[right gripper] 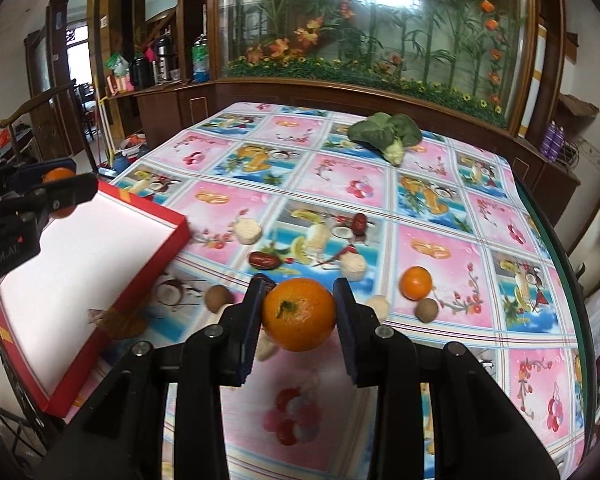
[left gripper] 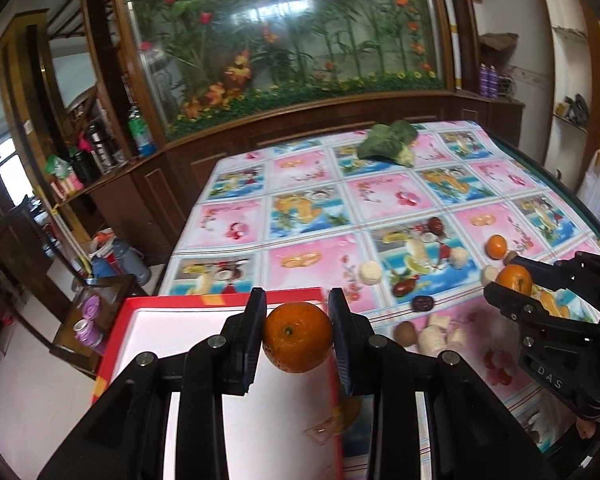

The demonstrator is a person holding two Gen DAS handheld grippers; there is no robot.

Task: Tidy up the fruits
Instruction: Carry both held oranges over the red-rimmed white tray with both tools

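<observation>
The left gripper [left gripper: 298,336] has its two black, ridged pads pressed against the sides of an orange [left gripper: 297,337], a round fruit with pitted, glossy skin and a small green stem scar. This orange hangs above the white interior of the red box [left gripper: 116,344], a shallow rectangular cardboard tray with red walls; no contents are visible on its white floor. The box sits at the table's left edge, overhanging it.

The right gripper [right gripper: 300,314] clamps a second orange [right gripper: 300,314] in the same way, jaws closed to the fruit's width, above the near middle of the table [right gripper: 555,240]. The right gripper body carries raised letters reading "DAS"; the left gripper body shows partial white lettering reading "Robot.AI".

A glossy plastic tablecloth [right gripper: 339,184] covers the table, printed with pink and blue squares of fruit pictures. A third, smaller orange [right gripper: 415,282] rests on the cloth toward the right edge, with a round brown longan [right gripper: 426,310] just beside it. Near the middle lie two wrinkled dark red dates [right gripper: 264,260], pale rough-cut white chunks [right gripper: 247,230] and another brown longan [right gripper: 216,298]. A leafy green vegetable [right gripper: 385,132] with a pale stalk lies near the far edge.
</observation>
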